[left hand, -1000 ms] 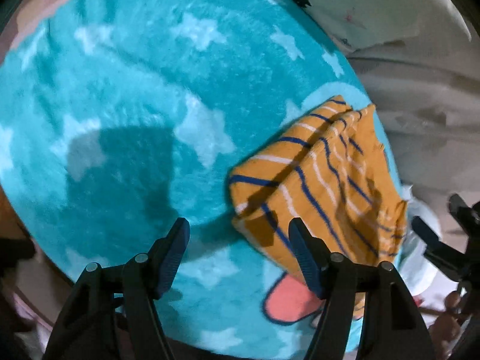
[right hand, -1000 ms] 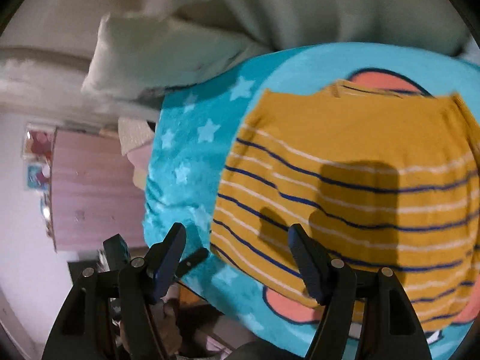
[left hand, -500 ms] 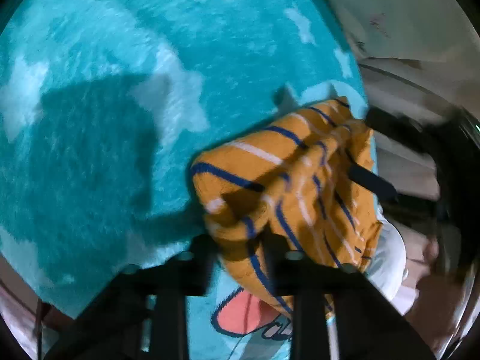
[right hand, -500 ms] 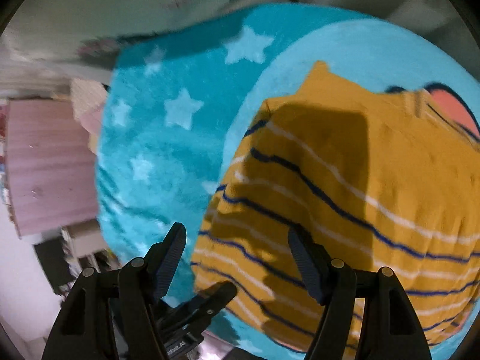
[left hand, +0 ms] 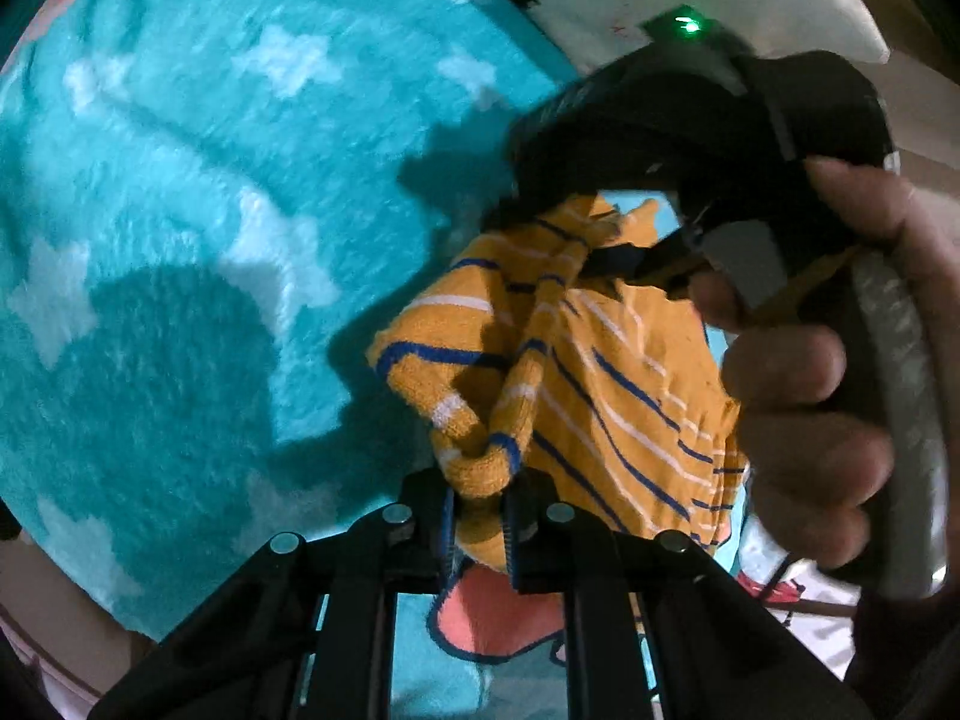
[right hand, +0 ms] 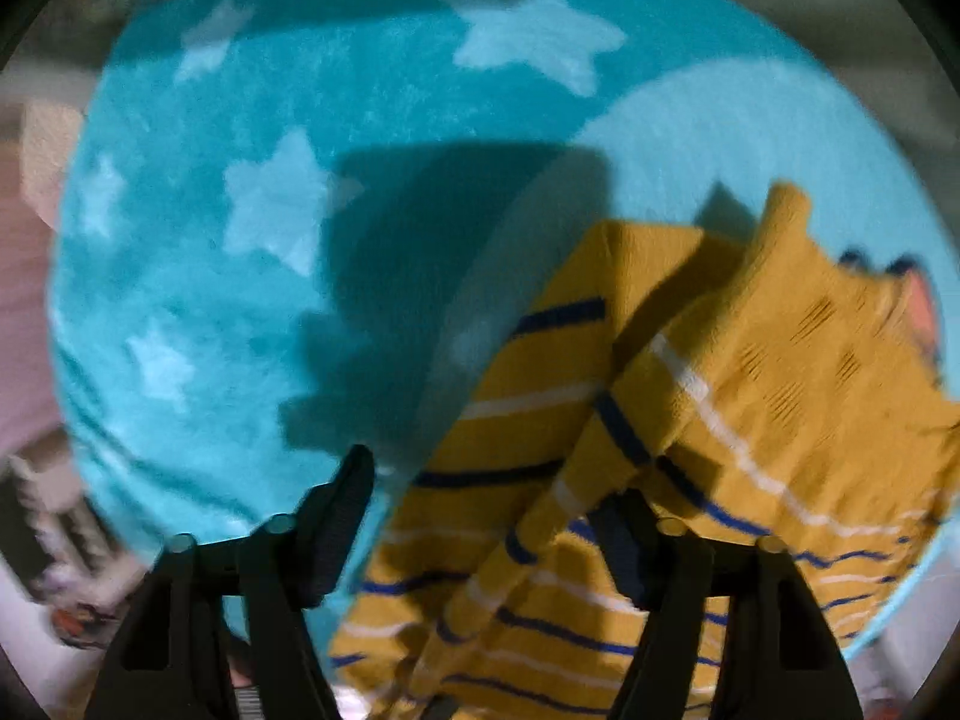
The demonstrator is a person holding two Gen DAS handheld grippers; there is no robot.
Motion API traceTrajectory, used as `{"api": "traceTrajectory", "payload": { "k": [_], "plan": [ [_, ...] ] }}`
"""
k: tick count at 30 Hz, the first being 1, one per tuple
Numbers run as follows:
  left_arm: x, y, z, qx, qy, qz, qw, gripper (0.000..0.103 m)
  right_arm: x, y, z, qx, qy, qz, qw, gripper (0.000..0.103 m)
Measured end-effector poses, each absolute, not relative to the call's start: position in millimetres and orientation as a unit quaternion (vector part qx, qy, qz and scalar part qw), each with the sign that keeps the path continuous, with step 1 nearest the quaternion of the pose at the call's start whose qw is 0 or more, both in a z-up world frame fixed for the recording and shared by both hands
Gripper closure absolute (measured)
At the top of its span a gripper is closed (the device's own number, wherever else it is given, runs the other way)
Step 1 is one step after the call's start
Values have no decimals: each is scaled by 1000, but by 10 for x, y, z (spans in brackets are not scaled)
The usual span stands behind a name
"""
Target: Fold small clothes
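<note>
A teal blanket [left hand: 180,240] with pale stars covers most of both views and serves as the work surface. It carries a cartoon print with a pink patch outlined in dark blue [left hand: 498,618], visible near the lower edge of the left wrist view.

The garment [left hand: 600,372] is a small mustard-yellow knit with dark blue and white stripes. It lies on the blanket, bunched rather than flat, partly over the pale round area of the print. In the right wrist view the garment [right hand: 690,420] fills the lower right, with one fold raised above the layer beneath it.

The right gripper [left hand: 630,258] appears in the left wrist view at the far side of the garment, held by a hand [left hand: 810,390] wrapped round its handle. A green light [left hand: 687,27] glows on its body. In its own view the right gripper [right hand: 486,516] stands at a medium width; its jaws have just been closing. The garment lies between them: the right finger is at the raised fold, the left finger is over bare blanket. Whether the pads press the cloth cannot be determined, as the frame is blurred.

The left gripper [left hand: 480,516] is nearly closed, pinching a gathered corner of the garment between its pads. Its jaws have just been closing onto this cloth.
</note>
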State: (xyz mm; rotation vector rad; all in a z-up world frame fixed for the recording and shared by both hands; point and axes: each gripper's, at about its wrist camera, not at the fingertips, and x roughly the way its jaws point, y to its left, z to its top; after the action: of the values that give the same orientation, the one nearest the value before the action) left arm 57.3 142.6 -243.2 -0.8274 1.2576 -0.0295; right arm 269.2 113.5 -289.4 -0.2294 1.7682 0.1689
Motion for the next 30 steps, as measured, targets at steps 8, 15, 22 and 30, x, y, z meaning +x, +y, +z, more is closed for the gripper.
{"api": "traceTrajectory", "payload": {
  "k": [8, 15, 22, 30],
  "plan": [
    [529, 1042, -1853, -274, 560, -77, 778, 91, 2595, 346, -2288, 23, 729, 168, 663, 89],
    [282, -122, -938, -89, 507, -237, 824, 91, 2184, -1098, -1339, 223, 626, 247, 705, 89],
    [251, -1249, -1050, -6, 510, -350, 786, 91, 1746, -2574, -1272, 304, 574, 209, 731, 89],
    [190, -2093, -1610, 70, 539, -379, 749, 91, 1711, -3239, -1922, 322, 579, 181, 727, 89]
  ]
}}
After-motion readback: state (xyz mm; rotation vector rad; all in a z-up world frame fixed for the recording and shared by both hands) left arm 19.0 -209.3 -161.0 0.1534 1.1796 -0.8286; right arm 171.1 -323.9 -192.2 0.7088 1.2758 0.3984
